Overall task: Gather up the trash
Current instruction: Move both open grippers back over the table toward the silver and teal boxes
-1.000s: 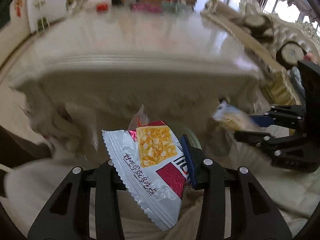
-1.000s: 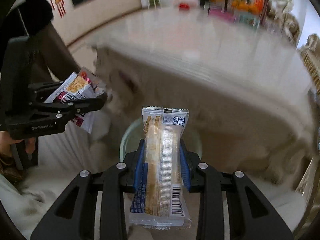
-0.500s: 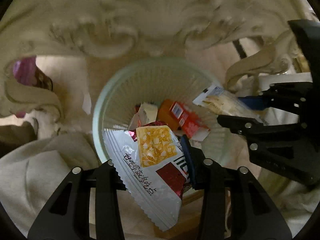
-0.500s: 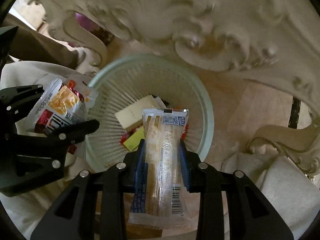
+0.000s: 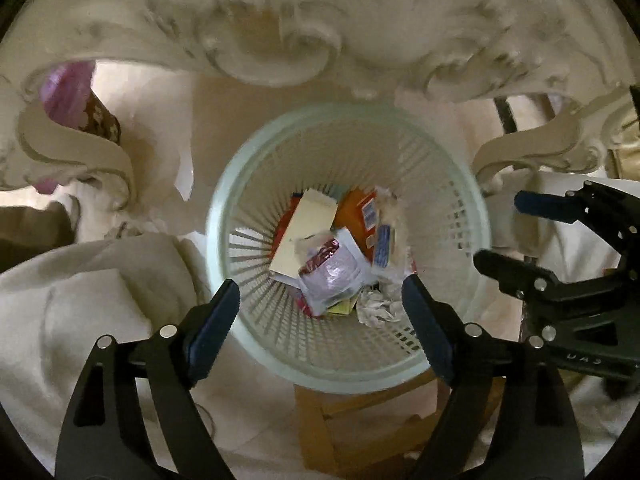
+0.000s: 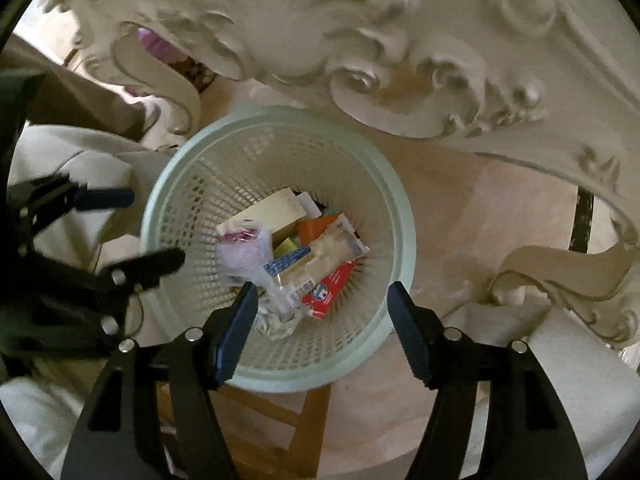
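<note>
A pale green mesh wastebasket [image 5: 348, 114] [image 6: 280, 114] stands below both grippers. My left gripper [image 5: 320, 290] [image 6: 150, 228] hangs over it, jaws opening with nothing between them. The silver and red snack wrapper [image 5: 332, 276] [image 6: 244, 252] lies loose on the trash inside. My right gripper [image 6: 322, 292] [image 5: 500, 230] is also above the basket, jaws opening and empty. The long clear biscuit wrapper [image 6: 332, 252] [image 5: 386, 240] lies in the basket beside the silver one. Under them are a cream card [image 5: 304, 232], an orange box [image 5: 356, 212] and crumpled tissue [image 5: 376, 304].
A carved cream table apron [image 5: 280, 40] overhangs the basket's far side, with curled legs at the left [image 5: 80, 148] and right [image 5: 532, 148]. A wooden frame [image 5: 360, 420] shows under the basket. White cloth [image 5: 80, 280] lies to the left, and a purple bag [image 5: 64, 88] sits beyond the leg.
Both grippers came down from table height over the basket, then opened. The silver snack wrapper and the clear biscuit wrapper left their jaws and now lie in the basket.
</note>
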### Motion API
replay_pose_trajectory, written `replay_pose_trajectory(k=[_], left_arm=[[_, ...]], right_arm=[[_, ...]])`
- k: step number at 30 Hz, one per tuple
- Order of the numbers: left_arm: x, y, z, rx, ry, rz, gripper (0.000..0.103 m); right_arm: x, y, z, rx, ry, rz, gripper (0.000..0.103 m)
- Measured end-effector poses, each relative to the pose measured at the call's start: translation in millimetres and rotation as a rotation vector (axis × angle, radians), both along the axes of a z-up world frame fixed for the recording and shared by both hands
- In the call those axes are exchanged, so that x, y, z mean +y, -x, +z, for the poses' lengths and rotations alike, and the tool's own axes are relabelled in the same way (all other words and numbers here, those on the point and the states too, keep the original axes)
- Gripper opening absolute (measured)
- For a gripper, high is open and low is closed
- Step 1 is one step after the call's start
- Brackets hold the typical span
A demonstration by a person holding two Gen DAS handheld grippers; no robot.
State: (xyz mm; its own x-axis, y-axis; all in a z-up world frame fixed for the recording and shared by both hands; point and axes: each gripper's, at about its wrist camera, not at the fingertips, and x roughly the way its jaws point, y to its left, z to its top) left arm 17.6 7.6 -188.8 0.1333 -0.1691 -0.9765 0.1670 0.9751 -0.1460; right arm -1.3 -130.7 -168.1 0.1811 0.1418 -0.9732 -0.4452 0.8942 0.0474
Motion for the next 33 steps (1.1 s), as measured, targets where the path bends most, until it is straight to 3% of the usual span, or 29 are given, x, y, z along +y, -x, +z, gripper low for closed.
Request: replay_pose_trajectory(k=[5, 8, 12, 17, 22, 25, 29, 33], left_arm=[[18.6, 15.4, 73.1, -0.100, 0.063, 0.003, 0.081], [28.1, 9.6, 123.4, -0.189, 0.067, 0.002, 0.081], [34.8, -29.4, 182.0, -0.329, 0.053, 0.013, 0.081], [35.1, -122.5, 223.6, -0.455, -0.022, 0.037, 0.081], [33.6, -228.7, 244.5, -0.555, -0.076, 0.045, 0.081], [33.0, -292.8, 248.1, -0.556, -0.068, 0.045, 0.081], [24.2, -371.9, 250.8, -0.562, -0.037, 0.019, 0.081], [5.3, -427.2, 245.0, -0.577, -0.055, -0.057, 0.081]], right_arm=[[-14.1, 26.0, 73.2, -0.077, -0.136, 0.129, 0.064], [-30.2, 24.4, 130.8, -0.220, -0.213, 0.139, 0.064], [-62.0, -23.0, 195.4, -0.502, -0.190, 0.011, 0.064], [-84.4, -122.1, 234.2, -0.681, -0.076, -0.120, 0.064], [-99.1, -234.6, 241.6, -0.695, 0.026, -0.119, 0.064], [-112.2, -296.1, 240.8, -0.681, 0.026, -0.104, 0.064], [-116.9, -338.5, 234.1, -0.634, 0.010, -0.044, 0.064], [-116.9, -371.6, 228.4, -0.585, 0.028, 0.036, 0.064]])
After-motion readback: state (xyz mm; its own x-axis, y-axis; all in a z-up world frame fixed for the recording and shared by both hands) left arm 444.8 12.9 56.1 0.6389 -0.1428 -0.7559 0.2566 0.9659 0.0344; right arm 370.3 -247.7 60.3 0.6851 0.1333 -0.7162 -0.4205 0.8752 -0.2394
